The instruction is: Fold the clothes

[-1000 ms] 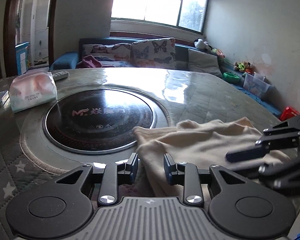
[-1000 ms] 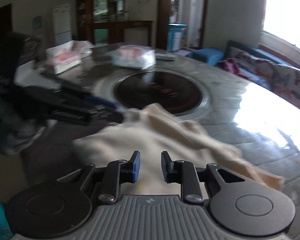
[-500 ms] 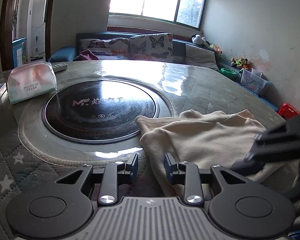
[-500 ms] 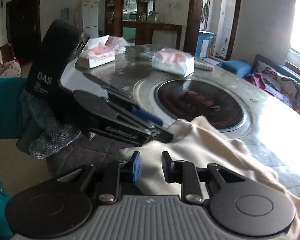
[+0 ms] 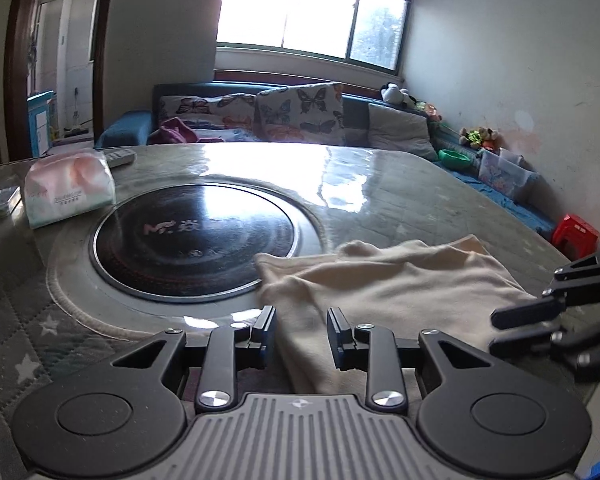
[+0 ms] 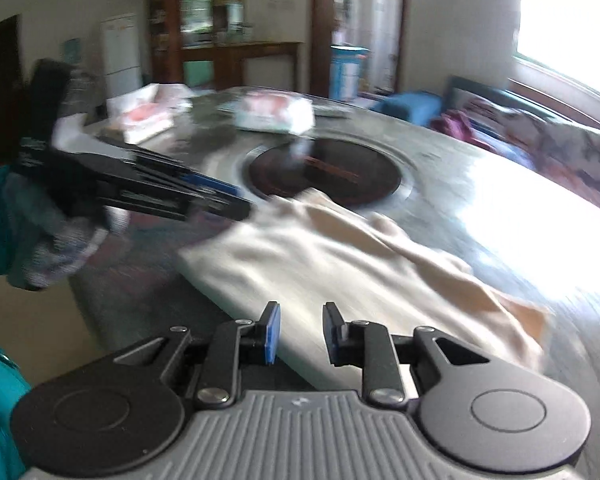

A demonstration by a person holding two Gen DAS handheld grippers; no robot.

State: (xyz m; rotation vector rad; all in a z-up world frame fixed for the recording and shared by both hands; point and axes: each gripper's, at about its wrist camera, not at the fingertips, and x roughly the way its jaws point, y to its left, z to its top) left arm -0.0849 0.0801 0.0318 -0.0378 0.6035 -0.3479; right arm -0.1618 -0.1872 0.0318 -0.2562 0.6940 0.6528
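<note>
Filling most of both views, a round table (image 5: 400, 200) wears a quilted, star-printed cover under glossy glass, with a black glass cooktop disc (image 5: 192, 236) set in its middle. A soft cream garment (image 5: 384, 284), rumpled and partly doubled over, lies flat near the table's edge, touching the disc's rim. A crinkly plastic tissue pack (image 5: 70, 188) sits beyond. The left gripper (image 5: 301, 330) and right gripper (image 6: 298, 334) hover with jaws parted, pinching nothing

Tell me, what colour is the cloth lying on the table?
The cloth is a plain cream colour, with no pattern. The left wrist view shows it best.
</note>
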